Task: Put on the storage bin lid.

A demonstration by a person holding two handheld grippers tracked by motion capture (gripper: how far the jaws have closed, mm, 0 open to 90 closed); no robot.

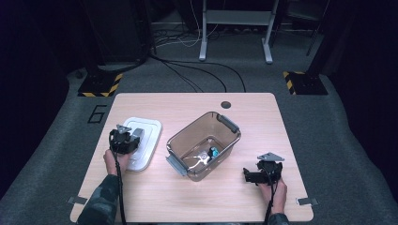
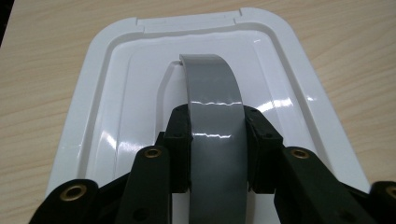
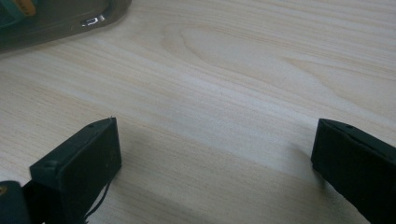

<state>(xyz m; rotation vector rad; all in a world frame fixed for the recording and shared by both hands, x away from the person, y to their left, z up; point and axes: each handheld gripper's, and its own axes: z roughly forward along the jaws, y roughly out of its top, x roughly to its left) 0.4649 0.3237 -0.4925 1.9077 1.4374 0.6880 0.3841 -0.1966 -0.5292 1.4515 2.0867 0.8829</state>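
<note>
The left gripper (image 2: 218,154) is clamping the grey curved handle (image 2: 215,126) of the white rectangular plastic lid (image 1: 141,140), lying near the desk's (image 1: 263,201) left edge. The right gripper (image 3: 215,158) is hovering with jaws spread, released, near the right edge, beside the smoky transparent plastic bin (image 1: 204,140).

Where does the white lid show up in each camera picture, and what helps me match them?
High view: the white lid lies left of centre on the table, under the left claw.
Left gripper view: it spreads across the frame, its grey handle clamped in the jaws.
Right gripper view: not in it.
Shared landmark: the light wooden table.
</note>
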